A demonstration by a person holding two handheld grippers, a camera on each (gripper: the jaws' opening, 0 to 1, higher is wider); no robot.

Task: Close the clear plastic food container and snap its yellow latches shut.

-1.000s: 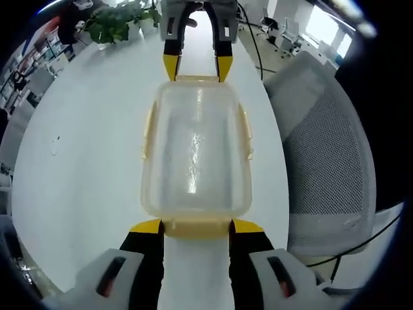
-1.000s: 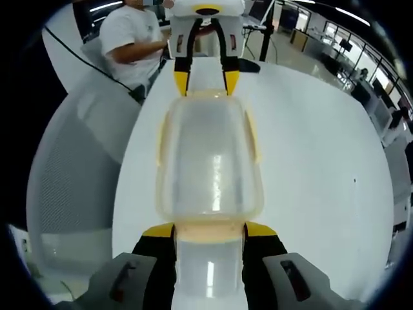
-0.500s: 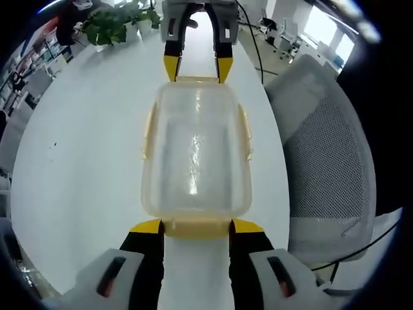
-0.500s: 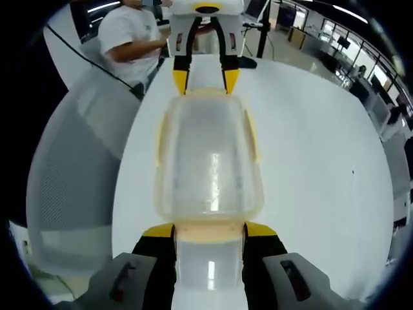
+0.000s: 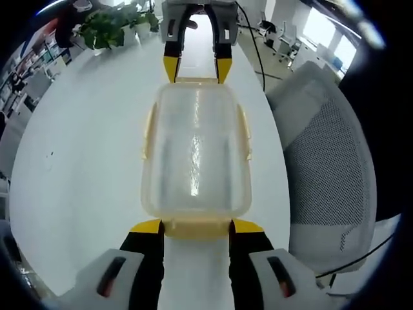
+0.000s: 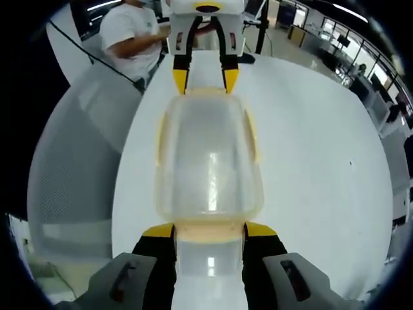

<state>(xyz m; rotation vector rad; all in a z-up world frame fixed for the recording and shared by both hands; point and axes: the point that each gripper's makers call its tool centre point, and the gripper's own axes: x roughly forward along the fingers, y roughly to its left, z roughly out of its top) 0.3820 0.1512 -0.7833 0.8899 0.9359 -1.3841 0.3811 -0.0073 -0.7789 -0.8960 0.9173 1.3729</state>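
**Lid on, end latches under both sets of tongs**

Left gripper view: The clear food container (image 5: 195, 155) lies on the white desk (image 5: 84, 148), close to the desk edge that faces the mesh chair (image 5: 329, 174). Its lid is seated on the box. The left gripper (image 5: 196, 226) stands at the container's near end, jaws set wide, their yellow tips flanking the yellow end latch (image 5: 197, 228); whether they press on it cannot be told. At the far end the right gripper (image 5: 195, 68) is placed the same way. The yellow side latches (image 5: 246, 132) stand slightly out from the wall, seemingly not yet snapped. The container appears empty.

Right gripper view: The same container (image 6: 209, 158) runs lengthwise away from the camera. The right gripper (image 6: 209, 231) is spread wide at the near latch (image 6: 209, 231), and the left gripper (image 6: 205, 71) sits at the far end. A seated person (image 6: 139, 32) is beyond the desk's far edge. Nothing shows inside the box.

Judgement: closing is done and latching is in hand. The next move calls for pressing each end latch down against the box wall, then the side latches.
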